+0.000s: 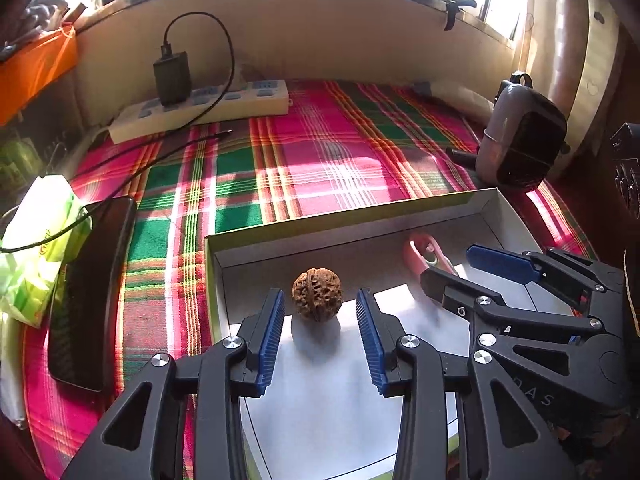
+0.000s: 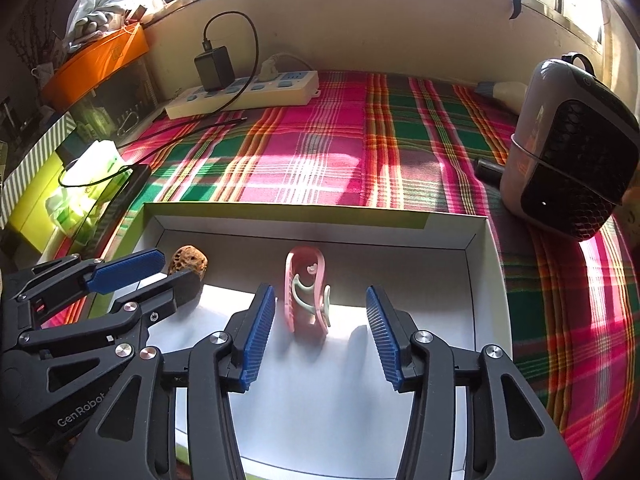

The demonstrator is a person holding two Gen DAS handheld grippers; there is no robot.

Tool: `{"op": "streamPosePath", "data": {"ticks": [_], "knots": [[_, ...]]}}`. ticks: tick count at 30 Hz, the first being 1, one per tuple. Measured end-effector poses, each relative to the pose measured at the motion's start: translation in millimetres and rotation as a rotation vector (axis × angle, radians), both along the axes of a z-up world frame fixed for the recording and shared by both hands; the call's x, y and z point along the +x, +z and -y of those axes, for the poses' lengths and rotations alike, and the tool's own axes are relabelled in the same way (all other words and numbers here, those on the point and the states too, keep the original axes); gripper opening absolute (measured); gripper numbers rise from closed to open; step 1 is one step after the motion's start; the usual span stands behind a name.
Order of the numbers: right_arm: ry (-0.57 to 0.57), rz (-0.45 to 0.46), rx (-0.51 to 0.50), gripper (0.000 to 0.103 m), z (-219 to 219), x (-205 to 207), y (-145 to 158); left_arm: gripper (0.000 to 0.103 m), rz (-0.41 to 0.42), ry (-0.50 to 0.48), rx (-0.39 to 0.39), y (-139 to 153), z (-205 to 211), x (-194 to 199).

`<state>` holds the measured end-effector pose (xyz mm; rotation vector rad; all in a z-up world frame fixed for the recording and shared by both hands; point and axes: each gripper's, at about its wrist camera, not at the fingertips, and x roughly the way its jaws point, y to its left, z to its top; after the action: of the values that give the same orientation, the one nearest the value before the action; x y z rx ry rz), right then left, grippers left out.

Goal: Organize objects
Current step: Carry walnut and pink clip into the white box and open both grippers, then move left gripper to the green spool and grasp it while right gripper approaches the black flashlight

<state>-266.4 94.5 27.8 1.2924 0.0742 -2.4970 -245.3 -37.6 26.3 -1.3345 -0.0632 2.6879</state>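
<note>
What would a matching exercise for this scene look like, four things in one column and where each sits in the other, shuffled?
Things:
1. walnut
2. pink clip
3. black charger
4. grey heater

Places:
A. plugged into the power strip
B. on the plaid cloth, right of the box
C. in the box, ahead of the open left tongs
D. in the box, ahead of the open right tongs

Pairs: 1-C, 2-D, 3-A, 4-B

Left wrist view: pink clip (image 1: 420, 249) half hidden behind right tongs (image 1: 460, 270). Right wrist view: walnut (image 2: 188, 261) partly covered by left tongs (image 2: 160, 268). Box (image 2: 486, 280) near edge cut off at frame bottom. Windowsill items (image 2: 100, 4) blurred, unidentifiable.
</note>
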Motion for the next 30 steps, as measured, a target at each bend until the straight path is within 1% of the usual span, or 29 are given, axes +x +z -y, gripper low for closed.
{"op": "streamPosePath", "data": {"ticks": [11, 15, 19, 25, 29, 30], "knots": [[-0.033, -0.049, -0.070, 0.050, -25, 33, 19, 0.036, -0.050, 0.013, 0.031, 17, 9, 35], [-0.027, -0.067, -0.071, 0.050, -33, 47, 22, 0.036, -0.083, 0.018, -0.001, 23, 9, 54], [-0.033, -0.090, -0.074, 0.050, -43, 63, 26, 0.036, -0.107, 0.028, -0.008, 28, 12, 73], [-0.036, -0.133, -0.066, 0.050, -56, 93, 32, 0.036, -0.139, 0.044, 0.030, 35, 22, 103], [-0.049, -0.137, -0.104, 0.050, -63, 110, 33, 0.036, -0.145, 0.063, 0.065, 33, 26, 120], [-0.045, -0.136, -0.099, 0.050, -62, 113, 33, 0.036, -0.142, 0.064, 0.073, 32, 27, 124]]}}
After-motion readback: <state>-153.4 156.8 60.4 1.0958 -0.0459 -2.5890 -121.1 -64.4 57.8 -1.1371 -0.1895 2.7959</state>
